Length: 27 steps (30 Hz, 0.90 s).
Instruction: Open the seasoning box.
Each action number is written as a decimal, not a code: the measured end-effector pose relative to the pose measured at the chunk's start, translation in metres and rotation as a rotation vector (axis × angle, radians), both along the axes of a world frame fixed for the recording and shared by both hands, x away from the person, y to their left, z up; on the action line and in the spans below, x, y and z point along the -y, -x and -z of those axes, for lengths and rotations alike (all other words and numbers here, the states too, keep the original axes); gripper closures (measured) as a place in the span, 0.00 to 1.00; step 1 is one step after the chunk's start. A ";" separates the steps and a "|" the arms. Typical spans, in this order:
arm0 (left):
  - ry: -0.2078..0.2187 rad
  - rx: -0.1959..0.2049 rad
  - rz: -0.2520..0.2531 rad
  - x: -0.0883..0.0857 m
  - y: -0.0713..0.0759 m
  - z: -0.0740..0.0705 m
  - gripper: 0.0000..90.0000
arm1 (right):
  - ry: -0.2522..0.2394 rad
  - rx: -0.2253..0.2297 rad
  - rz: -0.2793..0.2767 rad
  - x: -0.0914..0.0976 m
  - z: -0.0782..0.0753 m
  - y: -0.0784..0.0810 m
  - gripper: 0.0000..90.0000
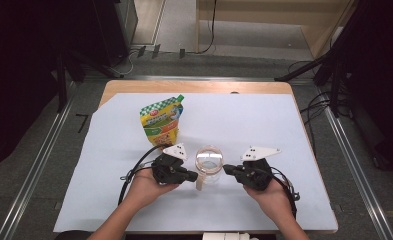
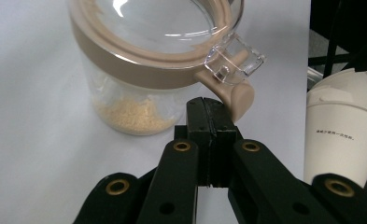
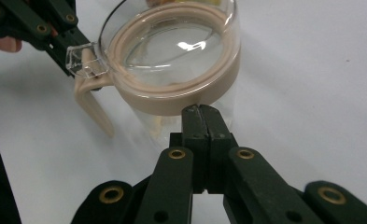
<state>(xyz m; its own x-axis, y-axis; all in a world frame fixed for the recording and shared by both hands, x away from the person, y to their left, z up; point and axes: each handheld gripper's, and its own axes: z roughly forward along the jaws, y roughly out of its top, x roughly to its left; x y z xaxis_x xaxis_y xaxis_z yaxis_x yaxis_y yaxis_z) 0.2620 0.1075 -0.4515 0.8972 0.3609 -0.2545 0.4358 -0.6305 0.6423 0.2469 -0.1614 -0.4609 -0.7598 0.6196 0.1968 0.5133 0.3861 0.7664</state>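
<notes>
A clear jar (image 1: pixel 208 165) with a beige lid band, a clear latch and a beige handle stands near the table's front middle; pale grains lie at its bottom (image 2: pixel 130 114). My left gripper (image 1: pixel 193 176) is shut with nothing between its jaws, its tip just under the jar's handle (image 2: pixel 235 95). From the other side, my right gripper (image 1: pixel 227 169) is also shut and empty, its tip against the jar's wall below the lid band (image 3: pixel 172 100). A yellow-green pouch (image 1: pixel 162 121) stands behind the left gripper.
A white paper cup (image 2: pixel 342 126) shows at the right of the left gripper view. The pale blue mat (image 1: pixel 244 125) covers most of the wooden table. Cables trail from both grippers toward the front edge.
</notes>
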 end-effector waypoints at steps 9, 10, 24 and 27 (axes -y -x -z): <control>0.012 -0.007 0.023 0.010 0.001 0.002 1.00 | -0.006 -0.002 0.036 0.002 0.002 -0.005 1.00; 0.013 -0.006 0.029 0.011 0.001 0.002 1.00 | -0.004 -0.001 0.040 0.001 0.002 -0.005 1.00; 0.034 -0.013 0.068 0.030 0.003 0.004 1.00 | 0.006 0.012 0.074 0.004 0.003 -0.007 1.00; 0.042 -0.017 0.078 0.034 0.003 0.004 1.00 | 0.000 0.004 0.081 0.007 0.002 -0.005 1.00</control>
<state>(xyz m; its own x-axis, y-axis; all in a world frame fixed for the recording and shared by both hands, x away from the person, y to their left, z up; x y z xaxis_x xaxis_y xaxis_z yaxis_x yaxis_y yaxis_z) 0.2594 0.0736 -0.4551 0.9176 0.2786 -0.2835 0.3975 -0.6360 0.6614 0.2516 -0.1681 -0.4630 -0.7081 0.6790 0.1938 0.5396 0.3432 0.7688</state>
